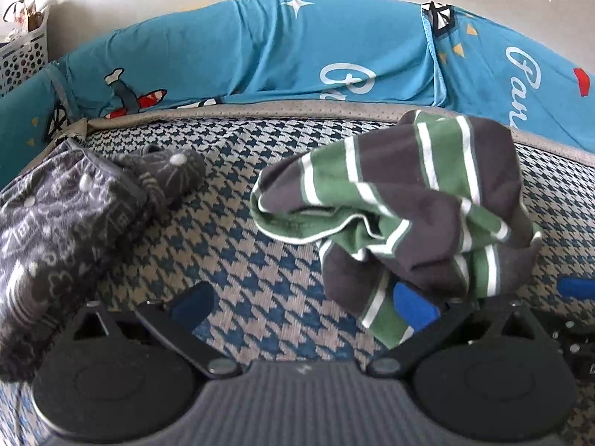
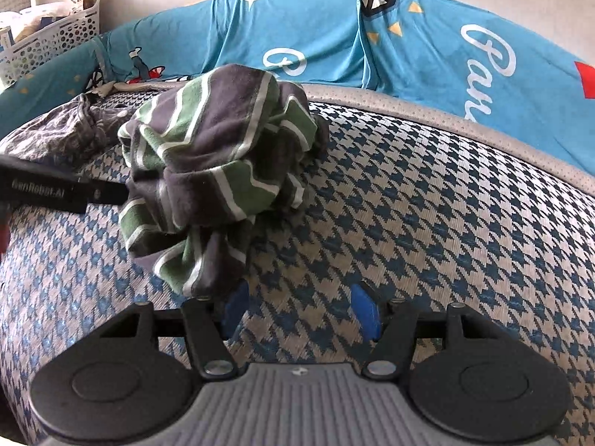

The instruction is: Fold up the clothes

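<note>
A crumpled green, grey and white striped garment point(image 1: 409, 200) point(image 2: 219, 160) lies bunched on the blue houndstooth mat point(image 1: 238, 256) point(image 2: 427, 204). My left gripper point(image 1: 303, 306) stands open with its jaws wide apart. The garment's lower edge drapes over its right finger point(image 1: 414, 306), and bare mat shows between the pads. In the right wrist view, my right gripper point(image 2: 301, 310) is open with only mat between its blue pads. The cloth's hanging end brushes its left finger point(image 2: 236, 306). The left gripper's black body point(image 2: 55, 186) reaches into the garment from the left.
A dark grey patterned garment point(image 1: 55, 223) point(image 2: 67, 130) lies at the mat's left side. Blue printed bedding point(image 1: 297, 55) point(image 2: 446, 55) is bunched along the far edge. A white perforated basket point(image 1: 22, 55) point(image 2: 55, 37) stands at the back left.
</note>
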`<state>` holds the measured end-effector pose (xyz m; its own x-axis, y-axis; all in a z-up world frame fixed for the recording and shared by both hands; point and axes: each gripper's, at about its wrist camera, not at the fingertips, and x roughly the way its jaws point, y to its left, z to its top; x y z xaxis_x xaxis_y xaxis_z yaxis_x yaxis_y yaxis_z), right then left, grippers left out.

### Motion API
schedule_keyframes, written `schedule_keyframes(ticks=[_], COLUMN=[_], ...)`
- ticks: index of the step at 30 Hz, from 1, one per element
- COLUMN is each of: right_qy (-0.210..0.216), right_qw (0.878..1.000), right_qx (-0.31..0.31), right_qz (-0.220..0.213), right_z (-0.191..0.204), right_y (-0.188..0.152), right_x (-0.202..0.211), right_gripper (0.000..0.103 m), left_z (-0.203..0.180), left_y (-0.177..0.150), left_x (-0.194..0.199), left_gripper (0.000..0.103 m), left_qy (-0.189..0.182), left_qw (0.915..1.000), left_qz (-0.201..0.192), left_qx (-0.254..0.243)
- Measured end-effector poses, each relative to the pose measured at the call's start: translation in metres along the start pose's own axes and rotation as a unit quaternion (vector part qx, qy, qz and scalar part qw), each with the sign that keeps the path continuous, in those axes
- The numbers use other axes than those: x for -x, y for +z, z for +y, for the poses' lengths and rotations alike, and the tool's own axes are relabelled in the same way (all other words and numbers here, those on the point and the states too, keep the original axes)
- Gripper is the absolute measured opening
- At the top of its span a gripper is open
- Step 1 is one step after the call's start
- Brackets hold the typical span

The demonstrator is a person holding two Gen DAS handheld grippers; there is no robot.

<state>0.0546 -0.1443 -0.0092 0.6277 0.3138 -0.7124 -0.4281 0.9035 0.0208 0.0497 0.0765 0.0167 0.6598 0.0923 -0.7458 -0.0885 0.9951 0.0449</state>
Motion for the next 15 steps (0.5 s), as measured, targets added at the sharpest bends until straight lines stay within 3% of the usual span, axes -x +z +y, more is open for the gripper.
schedule_keyframes(ticks=[5, 15], right_qy=[-0.030, -0.088], right_qw=[0.999, 0.994], right_qx=[-0.034, 0.030], right_qz=[-0.019, -0.066], right_z=[-0.001, 0.025], right_y=[-0.008, -0.021], right_x=[-0.008, -0.016], right_gripper=[0.065, 0.082], left_z=[0.002, -0.003], left_y=[-0.009, -0.029], left_x=[-0.013, -0.033], left_gripper=[0.103, 0.103], left_qy=[0.027, 0.040], left_qw=[0.9992, 0.9964], left_qz=[-0.021, -0.055], left_qx=[0.018, 0.050])
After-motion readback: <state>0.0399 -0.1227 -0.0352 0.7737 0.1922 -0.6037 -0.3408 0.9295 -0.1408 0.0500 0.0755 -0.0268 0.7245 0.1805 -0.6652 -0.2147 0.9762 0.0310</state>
